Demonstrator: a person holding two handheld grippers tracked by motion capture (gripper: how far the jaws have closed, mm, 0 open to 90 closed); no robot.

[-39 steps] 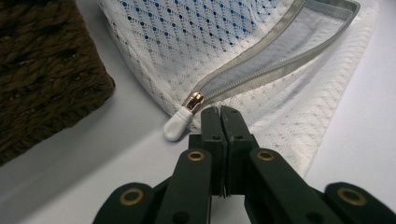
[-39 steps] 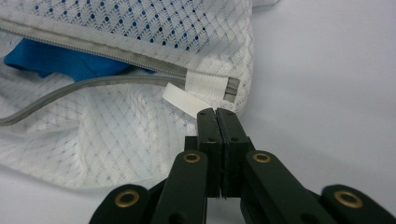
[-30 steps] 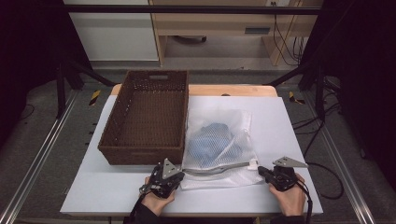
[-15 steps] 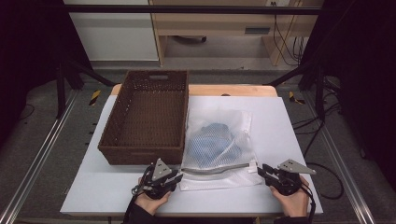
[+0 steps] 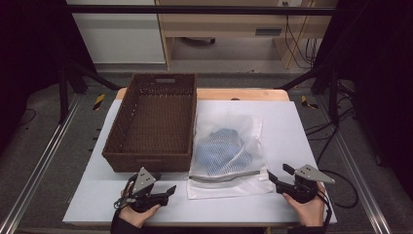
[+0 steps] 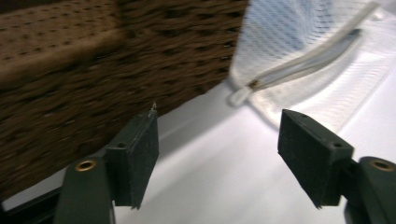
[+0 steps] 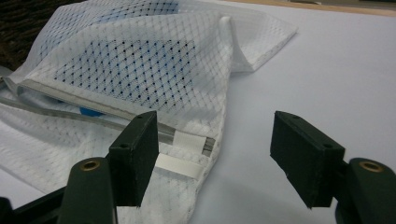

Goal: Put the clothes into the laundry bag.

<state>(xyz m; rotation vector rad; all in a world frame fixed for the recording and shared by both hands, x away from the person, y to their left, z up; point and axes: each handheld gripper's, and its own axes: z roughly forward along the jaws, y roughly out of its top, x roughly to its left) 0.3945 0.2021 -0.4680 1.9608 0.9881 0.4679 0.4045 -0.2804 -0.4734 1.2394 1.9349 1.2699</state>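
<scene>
At ten o'clock on our worktop sits a wicker basket, touching the mesh bag at centre. The bag is white, blue cloth inside, zipper edge nearest us. Our left tongs and right tongs flank it, jaws just opened, nothing between.

White table bears wicker basket beside mesh bag.
</scene>
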